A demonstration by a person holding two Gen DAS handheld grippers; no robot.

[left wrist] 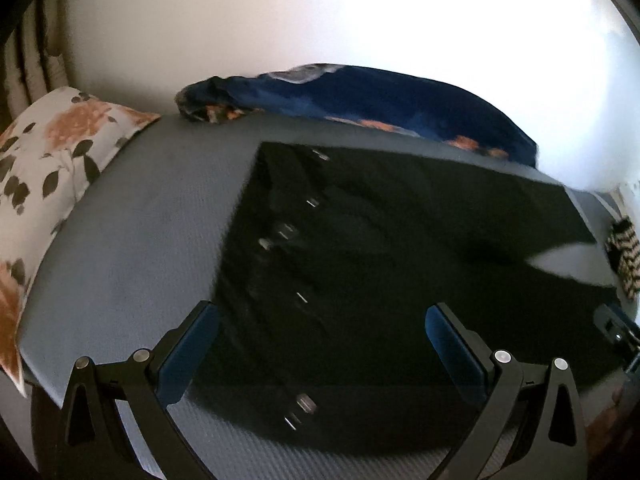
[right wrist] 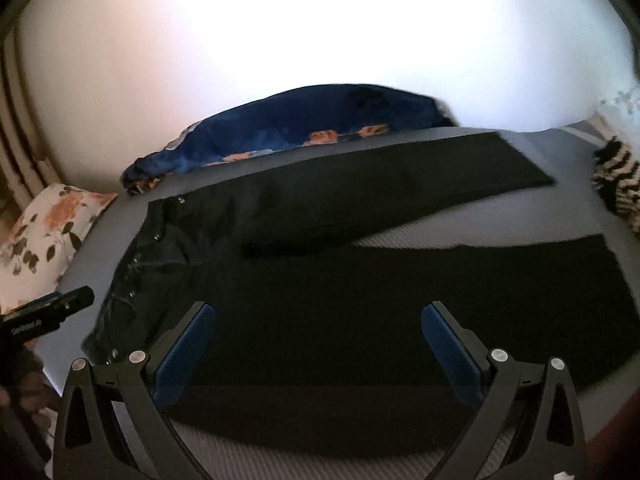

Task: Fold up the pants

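Lying flat on the grey bed (right wrist: 500, 224), the black pants (right wrist: 360, 300) are spread out with both legs apart, so no fold looks done yet. The waist end, with its little shiny studs (left wrist: 312, 202), sits toward the left, and the legs run off to the right. The left tongs (left wrist: 322, 344) are wide open over the waist part and hold nothing. The right tongs (right wrist: 318, 344) are wide open too, over the near leg, and hold nothing. I think all the folding is still left: one leg over the other, then the length in halves. The pants are very dark, so seams and pockets are hard to see. The near edge hides under the tongs. A flower pillow (left wrist: 52, 152), a blue blanket (right wrist: 304, 124) and a stripy thing (right wrist: 618, 178) lie at the bed's edges; the stripy thing is cut off and I can't tell what it is.
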